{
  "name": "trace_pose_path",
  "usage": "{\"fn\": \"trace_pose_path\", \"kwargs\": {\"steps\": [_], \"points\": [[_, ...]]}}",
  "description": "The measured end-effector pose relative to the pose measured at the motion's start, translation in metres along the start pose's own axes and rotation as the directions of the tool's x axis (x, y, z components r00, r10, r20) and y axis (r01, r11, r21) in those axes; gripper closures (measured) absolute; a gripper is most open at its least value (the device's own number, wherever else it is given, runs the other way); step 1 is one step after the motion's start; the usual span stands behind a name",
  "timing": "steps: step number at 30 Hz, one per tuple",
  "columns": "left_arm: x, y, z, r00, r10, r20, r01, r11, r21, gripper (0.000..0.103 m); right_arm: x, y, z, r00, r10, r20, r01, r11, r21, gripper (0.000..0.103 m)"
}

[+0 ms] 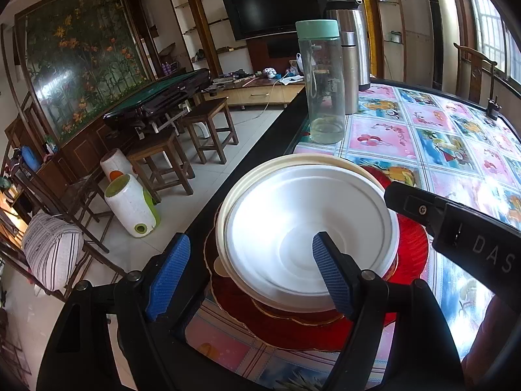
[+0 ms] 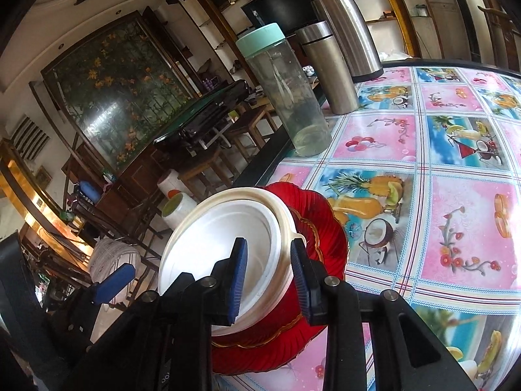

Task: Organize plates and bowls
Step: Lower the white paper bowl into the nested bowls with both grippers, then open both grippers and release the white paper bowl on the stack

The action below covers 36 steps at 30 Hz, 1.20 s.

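Observation:
A white bowl [image 1: 309,228] sits nested in a cream bowl [image 1: 257,171], stacked on red scalloped plates [image 1: 413,251] near the table's left edge. My left gripper [image 1: 250,273] is open, its right finger over the white bowl and its left finger outside the stack's left rim. In the right wrist view the nested bowls [image 2: 211,238] rest on the red plates [image 2: 322,224]. My right gripper [image 2: 268,277] straddles the bowls' right rim, one pad inside and one outside; the jaws stand a little apart around the rim.
A clear bottle with a mint lid [image 1: 324,81], a steel tumbler [image 2: 329,68] and a steel thermos [image 2: 348,26] stand at the table's far left. The table's black edge [image 1: 260,150] runs beside the stack. Wooden stools [image 1: 208,123] stand on the floor below.

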<state>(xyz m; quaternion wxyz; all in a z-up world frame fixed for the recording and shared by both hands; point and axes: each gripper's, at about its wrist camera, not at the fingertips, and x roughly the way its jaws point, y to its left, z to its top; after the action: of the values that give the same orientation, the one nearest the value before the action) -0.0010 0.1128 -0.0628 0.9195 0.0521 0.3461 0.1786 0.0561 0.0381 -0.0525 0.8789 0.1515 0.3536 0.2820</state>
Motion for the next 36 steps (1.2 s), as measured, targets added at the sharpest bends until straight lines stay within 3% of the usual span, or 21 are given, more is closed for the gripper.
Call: {"fn": "trace_pose_path", "kwargs": {"steps": [27, 33, 36], "points": [[-0.021, -0.01, 0.008, 0.999, 0.015, 0.048, -0.017, 1.0, 0.026, 0.025, -0.033, -0.032, 0.003, 0.999, -0.005, 0.048, 0.001, 0.997, 0.078, 0.072], [-0.034, -0.012, 0.011, 0.996, -0.008, 0.093, 0.007, 1.0, 0.014, 0.024, -0.045, -0.042, 0.005, 0.998, -0.006, 0.069, -0.001, 0.995, 0.096, 0.071], [-0.043, -0.013, 0.012, 0.992, -0.02, 0.128, 0.019, 1.0, 0.006, 0.02, -0.05, -0.048, 0.005, 0.996, -0.009, 0.084, 0.001, 0.995, 0.1, 0.071]]}}
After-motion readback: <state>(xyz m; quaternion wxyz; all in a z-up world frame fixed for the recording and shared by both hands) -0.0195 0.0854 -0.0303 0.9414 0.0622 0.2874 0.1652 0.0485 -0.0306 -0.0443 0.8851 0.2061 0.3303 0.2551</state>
